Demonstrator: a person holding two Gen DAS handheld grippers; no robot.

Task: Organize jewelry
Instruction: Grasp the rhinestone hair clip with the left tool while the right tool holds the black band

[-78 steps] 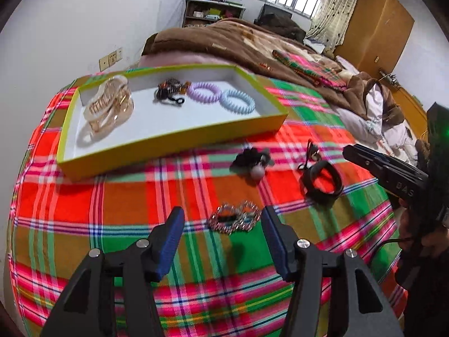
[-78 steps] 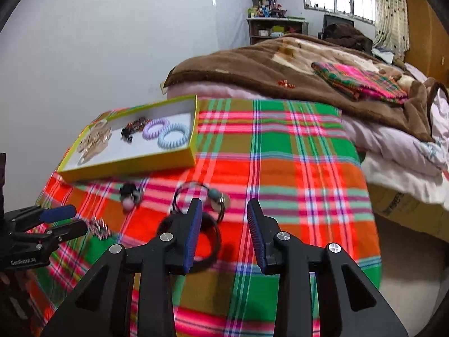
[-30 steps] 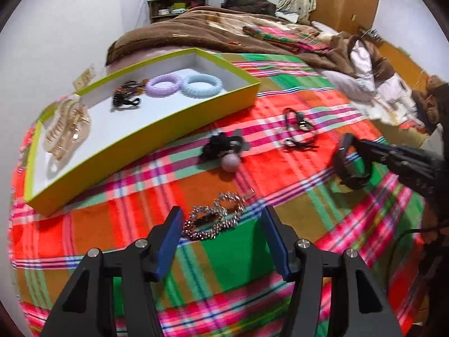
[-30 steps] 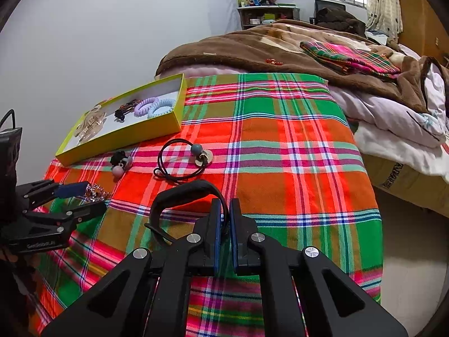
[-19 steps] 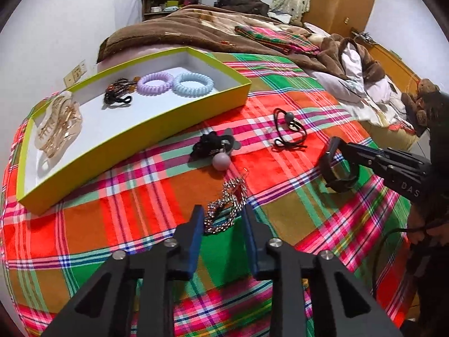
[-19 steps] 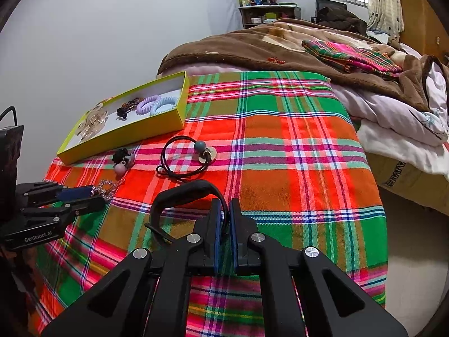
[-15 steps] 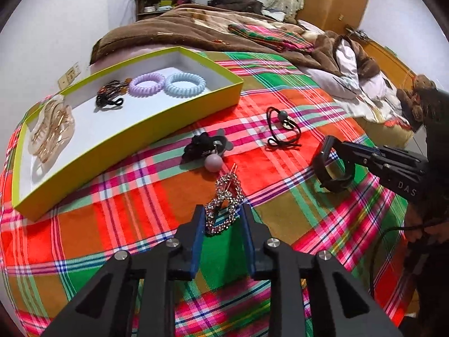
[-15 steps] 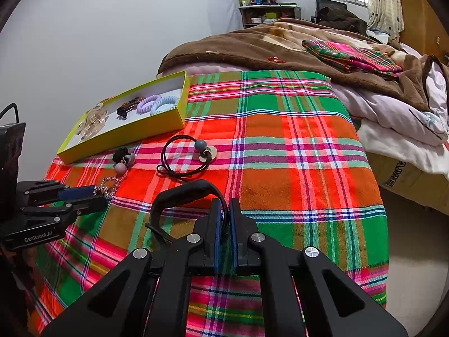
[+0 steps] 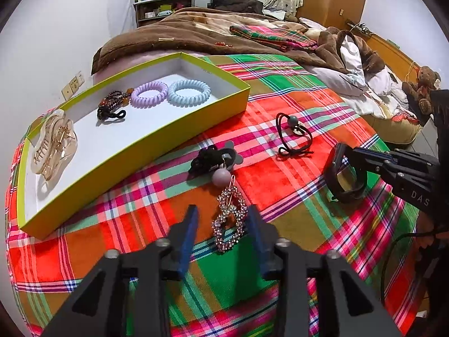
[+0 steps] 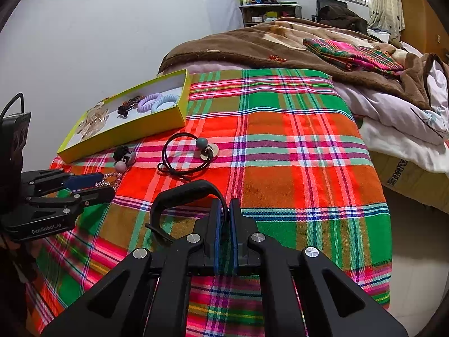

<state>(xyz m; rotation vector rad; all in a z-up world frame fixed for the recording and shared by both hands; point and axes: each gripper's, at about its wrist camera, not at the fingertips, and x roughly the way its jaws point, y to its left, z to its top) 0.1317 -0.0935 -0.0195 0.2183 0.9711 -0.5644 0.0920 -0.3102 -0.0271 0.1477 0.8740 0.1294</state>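
Observation:
My left gripper (image 9: 221, 219) is shut on a rhinestone hair clip (image 9: 228, 220), held upright above the plaid cloth (image 9: 280, 174). My right gripper (image 10: 223, 210) is shut on a black band (image 10: 182, 193) and holds it off the cloth; the band also shows in the left wrist view (image 9: 341, 177). The yellow-green tray (image 9: 179, 132) at the back left holds a clear claw clip (image 9: 53, 146), a dark beaded tie (image 9: 112, 106), a purple coil tie (image 9: 148, 94) and a blue coil tie (image 9: 189, 92).
A black bow tie with a pink bead (image 9: 216, 163) and a black elastic with a grey bead (image 9: 293, 137) lie on the cloth in front of the tray. A bed with a brown blanket (image 9: 210, 31) lies behind. The cloth's right edge (image 10: 384, 224) drops to the floor.
My left gripper closed on the rhinestone clip and lifted it upright off the cloth. My right gripper closed on the black band and raised it, and holds steady since.

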